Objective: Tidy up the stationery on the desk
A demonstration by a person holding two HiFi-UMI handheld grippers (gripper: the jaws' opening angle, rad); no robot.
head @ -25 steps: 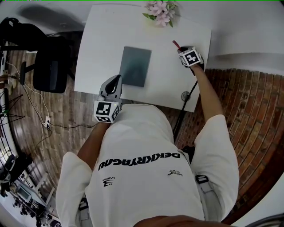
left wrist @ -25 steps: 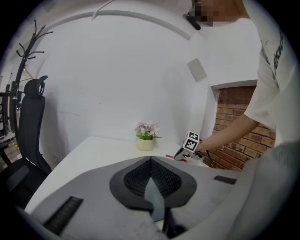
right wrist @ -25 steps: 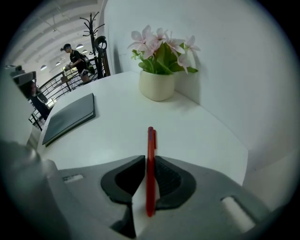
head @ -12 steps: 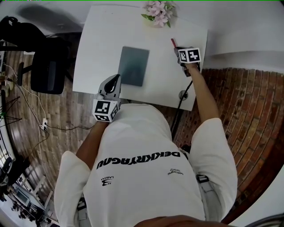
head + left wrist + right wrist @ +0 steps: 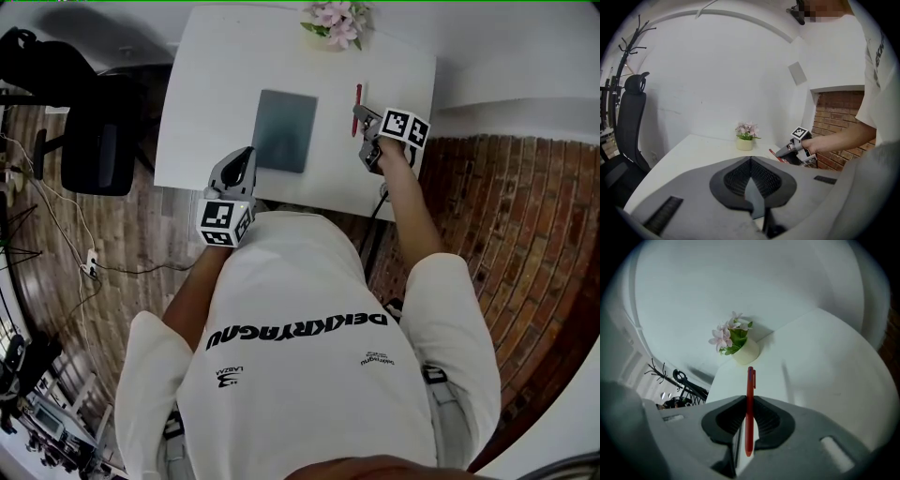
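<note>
A red pen [image 5: 749, 408] [image 5: 357, 97] is clamped between the jaws of my right gripper [image 5: 361, 120], which is shut on it above the right part of the white desk [image 5: 216, 84]. The pen sticks out ahead of the jaws toward the flower pot [image 5: 743, 348]. A grey notebook [image 5: 285, 130] lies flat on the middle of the desk. My left gripper [image 5: 239, 169] hovers at the desk's near edge, left of the notebook, jaws shut with nothing between them. The left gripper view shows the right gripper [image 5: 797, 152] with the pen [image 5: 776, 155].
A small pot of pink flowers [image 5: 337, 21] stands at the desk's far edge. A black office chair [image 5: 98, 141] sits left of the desk. Brick floor lies to the right, wood floor with cables to the left. A coat rack [image 5: 623, 70] stands by the white wall.
My right gripper has moved left and nearer along the desk, carrying the red pen toward the notebook. The left gripper has barely shifted.
</note>
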